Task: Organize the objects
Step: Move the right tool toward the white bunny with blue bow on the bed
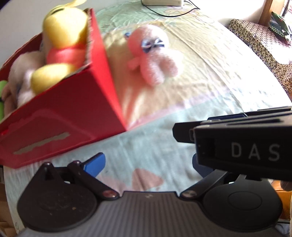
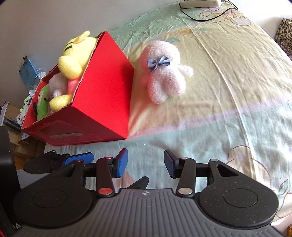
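Observation:
A pink plush toy with a blue bow lies on the bedsheet just right of a red cardboard box; the same toy and box show blurred in the left wrist view. The box holds a yellow plush, a pale plush and a green toy. My right gripper is open and empty over the sheet, well short of the toy. My left gripper stands open with nothing between its fingers. Its right finger is hidden behind the right gripper's black body. One of its blue pads shows in the right wrist view.
A white device with a black cable lies at the far end of the bed. A patterned cushion sits off the right side. Clutter lies past the bed's left edge, behind the box. The sheet stretches bare to the toy's right.

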Demonstrator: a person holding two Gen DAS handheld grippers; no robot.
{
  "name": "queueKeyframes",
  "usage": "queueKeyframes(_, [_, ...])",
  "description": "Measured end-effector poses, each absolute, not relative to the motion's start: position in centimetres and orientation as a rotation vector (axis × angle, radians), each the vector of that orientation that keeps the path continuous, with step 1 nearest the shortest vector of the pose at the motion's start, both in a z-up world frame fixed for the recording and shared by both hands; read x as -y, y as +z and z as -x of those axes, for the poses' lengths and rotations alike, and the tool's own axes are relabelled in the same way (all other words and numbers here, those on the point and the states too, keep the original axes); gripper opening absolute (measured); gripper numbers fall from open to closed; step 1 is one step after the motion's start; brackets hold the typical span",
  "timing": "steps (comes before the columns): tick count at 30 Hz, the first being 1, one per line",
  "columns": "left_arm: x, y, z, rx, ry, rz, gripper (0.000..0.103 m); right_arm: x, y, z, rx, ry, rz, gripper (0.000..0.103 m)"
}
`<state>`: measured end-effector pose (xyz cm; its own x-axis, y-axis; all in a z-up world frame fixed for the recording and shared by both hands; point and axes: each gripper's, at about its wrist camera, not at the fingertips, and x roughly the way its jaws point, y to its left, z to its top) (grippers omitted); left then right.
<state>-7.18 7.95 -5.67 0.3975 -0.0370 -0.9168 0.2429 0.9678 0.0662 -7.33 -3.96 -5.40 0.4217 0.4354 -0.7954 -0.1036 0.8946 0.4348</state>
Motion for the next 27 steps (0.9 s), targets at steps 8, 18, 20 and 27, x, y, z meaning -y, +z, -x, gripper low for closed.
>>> queueKeyframes(8, [-4.5,-5.7,4.7,-1.134,-0.179,-0.207,0.101,8.2,-5.5,5.8,-1.078,0.327,-0.360,0.047])
queueKeyframes(18, [-2.4,-5.4,2.3,-1.129,-0.124,-0.190,0.101,11.2,-5.6,2.9,-1.067,0.358,-0.370,0.047])
queueKeyframes(20, [-2.5,-5.4,1.8,-1.133,-0.109,-0.182,0.101,11.3,-5.7,2.3,-1.067,0.368,-0.367,0.047])
queueKeyframes(27, [-1.6,-5.9,0.2,-1.160,-0.103,-0.185,0.101,11.6,-6.1,0.1,-1.070,0.392,-0.369,0.047])
